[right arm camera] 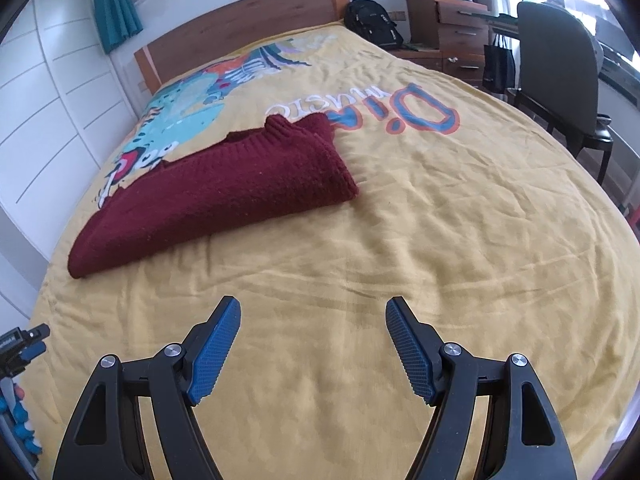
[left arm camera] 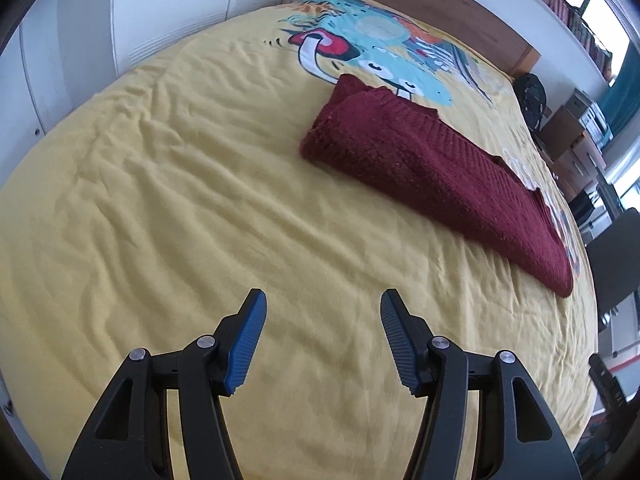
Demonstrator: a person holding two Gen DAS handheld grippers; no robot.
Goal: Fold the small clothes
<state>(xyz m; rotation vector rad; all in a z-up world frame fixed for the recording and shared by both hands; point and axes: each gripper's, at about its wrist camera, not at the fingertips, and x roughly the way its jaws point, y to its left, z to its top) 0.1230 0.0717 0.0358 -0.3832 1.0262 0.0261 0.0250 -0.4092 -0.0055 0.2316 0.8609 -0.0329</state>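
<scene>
A dark red knitted sweater (left arm camera: 432, 168) lies folded into a long band on the yellow bedspread (left arm camera: 168, 208), ahead and to the right in the left wrist view. It also shows in the right wrist view (right arm camera: 224, 196), ahead and to the left. My left gripper (left arm camera: 323, 304) is open and empty, hovering above bare bedspread short of the sweater. My right gripper (right arm camera: 313, 312) is open and empty too, above the bedspread (right arm camera: 440, 240) and short of the sweater.
A wooden headboard (right arm camera: 240, 36) closes the far end of the bed. White wardrobe doors (left arm camera: 80, 40) stand on one side. On the other side are a black backpack (right arm camera: 372, 24), wooden drawers (right arm camera: 452, 28) and a dark chair (right arm camera: 560, 76).
</scene>
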